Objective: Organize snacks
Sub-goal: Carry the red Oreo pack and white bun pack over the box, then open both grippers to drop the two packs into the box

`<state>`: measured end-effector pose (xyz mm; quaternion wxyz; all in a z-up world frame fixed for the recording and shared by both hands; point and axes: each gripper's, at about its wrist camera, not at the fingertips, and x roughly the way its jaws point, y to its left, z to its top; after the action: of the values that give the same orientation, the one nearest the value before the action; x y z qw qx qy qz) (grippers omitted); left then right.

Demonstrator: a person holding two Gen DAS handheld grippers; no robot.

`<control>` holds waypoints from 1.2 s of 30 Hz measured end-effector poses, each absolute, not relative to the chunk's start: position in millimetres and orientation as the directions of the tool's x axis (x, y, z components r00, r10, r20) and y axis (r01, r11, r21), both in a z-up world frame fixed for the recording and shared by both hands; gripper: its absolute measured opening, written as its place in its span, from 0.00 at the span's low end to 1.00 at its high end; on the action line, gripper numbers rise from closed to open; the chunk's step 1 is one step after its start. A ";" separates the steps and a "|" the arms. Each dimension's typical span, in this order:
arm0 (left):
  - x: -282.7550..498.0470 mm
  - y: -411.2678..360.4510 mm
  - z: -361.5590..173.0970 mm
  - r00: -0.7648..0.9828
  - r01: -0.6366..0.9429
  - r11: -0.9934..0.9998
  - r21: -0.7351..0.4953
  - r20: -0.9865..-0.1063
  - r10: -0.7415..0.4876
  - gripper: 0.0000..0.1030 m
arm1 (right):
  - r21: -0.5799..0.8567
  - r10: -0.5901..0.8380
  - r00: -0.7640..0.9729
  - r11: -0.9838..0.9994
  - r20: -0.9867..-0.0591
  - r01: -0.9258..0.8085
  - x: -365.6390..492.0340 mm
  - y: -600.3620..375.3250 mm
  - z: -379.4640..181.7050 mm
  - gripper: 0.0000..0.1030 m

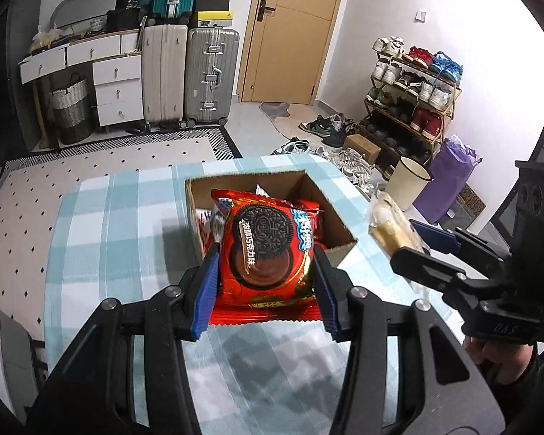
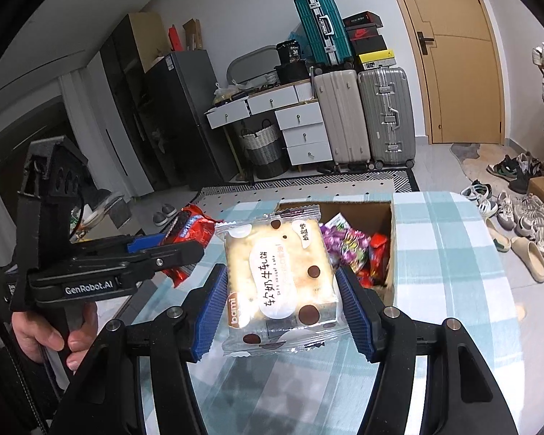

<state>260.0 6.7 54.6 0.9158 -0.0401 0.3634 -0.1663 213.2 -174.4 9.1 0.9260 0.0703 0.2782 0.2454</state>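
- One table (image 1: 127, 217) is seen under a blue-and-white checked cloth; its far edge is reached by the patterned rug on the floor beyond.
- An open cardboard box (image 1: 339, 214) is set near the far edge of the table, toward its far right corner in the left wrist view; loose wrapped snacks (image 2: 348, 244), purple and red, are piled inside.
- The left gripper (image 1: 266, 290) is held above the table on the near side of the box; its blue pads are clamped on the two sides of a red Oreo packet (image 1: 268, 250), which is lifted clear of the cloth and overlaps the box in the view.
- The right gripper (image 2: 281, 308) is held beside it, above the table and short of the box's near wall; its jaws are pinched on a clear-wrapped nougat cake packet (image 2: 279, 282), pale with brown dots, also off the cloth.
- A hand (image 2: 54, 330) is seen wrapped around the left gripper's handle.
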 end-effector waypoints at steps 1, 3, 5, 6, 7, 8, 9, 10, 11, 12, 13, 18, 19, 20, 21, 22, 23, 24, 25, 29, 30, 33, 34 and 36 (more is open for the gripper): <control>265.4 5.5 56.5 0.677 0.277 0.941 -0.196 -0.655 -0.335 0.44 | 0.264 0.493 0.725 0.870 -0.481 -0.416 218.4 -173.9 10.6 0.60; 277.8 1.3 55.9 0.674 0.279 0.941 -0.189 -0.659 -0.332 0.44 | 0.257 0.489 0.725 0.872 -0.484 -0.417 227.2 -173.1 12.0 0.60; 289.1 -3.3 56.4 0.671 0.285 0.942 -0.179 -0.664 -0.329 0.44 | 0.253 0.486 0.726 0.874 -0.486 -0.416 237.3 -172.9 12.1 0.60; 296.3 -6.2 55.4 0.668 0.286 0.942 -0.177 -0.667 -0.329 0.44 | 0.253 0.487 0.724 0.873 -0.488 -0.417 241.5 -172.5 12.7 0.60; 302.4 -7.8 53.4 0.666 0.286 0.942 -0.176 -0.670 -0.328 0.44 | 0.252 0.487 0.724 0.873 -0.490 -0.417 246.6 -172.0 12.4 0.60; 310.7 -10.0 51.9 0.659 0.287 0.941 -0.180 -0.675 -0.330 0.44 | 0.251 0.485 0.723 0.874 -0.491 -0.416 251.4 -172.1 12.4 0.60; 315.8 -11.2 50.9 0.654 0.289 0.940 -0.184 -0.679 -0.334 0.44 | 0.250 0.484 0.723 0.875 -0.493 -0.415 256.3 -172.1 12.5 0.60; 322.4 -13.0 49.3 0.649 0.291 0.938 -0.186 -0.682 -0.337 0.44 | 0.248 0.482 0.723 0.876 -0.494 -0.415 262.5 -172.4 12.2 0.60; 329.6 -14.6 47.2 0.647 0.293 0.938 -0.185 -0.684 -0.337 0.44 | 0.245 0.480 0.724 0.877 -0.496 -0.413 267.6 -172.7 11.9 0.60; 335.4 -16.8 46.1 0.647 0.296 0.938 -0.180 -0.685 -0.335 0.44 | 0.242 0.477 0.725 0.879 -0.497 -0.411 273.1 -172.7 11.7 0.60; 341.5 -18.2 44.5 0.648 0.297 0.939 -0.175 -0.685 -0.333 0.44 | 0.244 0.474 0.725 0.880 -0.499 -0.407 280.3 -172.7 11.3 0.60; 373.8 -24.1 31.7 0.634 0.300 0.938 -0.171 -0.699 -0.331 0.44 | 0.230 0.443 0.733 0.896 -0.517 -0.379 312.5 -169.7 5.2 0.60; 379.2 -25.2 28.2 0.635 0.299 0.941 -0.157 -0.704 -0.319 0.44 | 0.220 0.436 0.732 0.899 -0.524 -0.378 318.0 -168.5 2.4 0.60; 385.3 -27.2 24.6 0.638 0.296 0.946 -0.132 -0.710 -0.299 0.44 | 0.206 0.425 0.731 0.904 -0.534 -0.375 323.7 -166.6 -0.3 0.60; 391.2 -28.3 21.2 0.637 0.296 0.947 -0.122 -0.714 -0.291 0.44 | 0.194 0.414 0.732 0.908 -0.541 -0.371 327.4 -165.1 -2.7 0.60; 394.9 -28.7 18.7 0.632 0.300 0.946 -0.125 -0.717 -0.295 0.44 | 0.188 0.408 0.732 0.911 -0.545 -0.368 331.9 -164.1 -6.2 0.60; 400.5 -29.3 15.5 0.622 0.304 0.943 -0.133 -0.723 -0.303 0.44 | 0.186 0.406 0.730 0.911 -0.549 -0.367 336.1 -163.7 -9.0 0.60; 405.6 -30.0 12.3 0.616 0.306 0.942 -0.136 -0.726 -0.305 0.44 | 0.186 0.405 0.729 0.912 -0.552 -0.366 340.3 -163.9 -12.4 0.60; 409.5 -30.6 9.4 0.613 0.309 0.942 -0.133 -0.729 -0.304 0.44 | 0.188 0.403 0.727 0.913 -0.556 -0.363 344.8 -164.6 -16.1 0.60; 425.1 -34.6 -5.7 0.596 0.321 0.939 -0.125 -0.744 -0.303 0.44 | 0.192 0.398 0.715 0.915 -0.575 -0.355 361.1 -168.3 -32.4 0.60; 428.6 -34.8 -9.6 0.594 0.321 0.939 -0.120 -0.747 -0.298 0.44 | 0.192 0.397 0.709 0.915 -0.583 -0.354 366.4 -169.3 -37.2 0.60; 437.1 -33.4 -19.2 0.589 0.316 0.940 -0.128 -0.750 -0.301 0.44 | 0.201 0.392 0.699 0.918 -0.599 -0.342 377.0 -173.2 -47.8 0.60; 439.9 -33.5 -21.5 0.584 0.318 0.938 -0.139 -0.751 -0.310 0.44 | 0.204 0.391 0.697 0.918 -0.601 -0.339 379.4 -174.9 -50.6 0.60; 440.3 -34.0 -21.8 0.586 0.318 0.937 -0.142 -0.748 -0.312 0.47 | 0.201 0.386 0.700 0.921 -0.601 -0.335 382.5 -176.4 -55.3 0.60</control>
<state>440.3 -34.0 -21.8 0.8905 0.0035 0.4192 -0.1768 382.5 -176.4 -55.3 0.9212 0.0379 0.3341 0.1956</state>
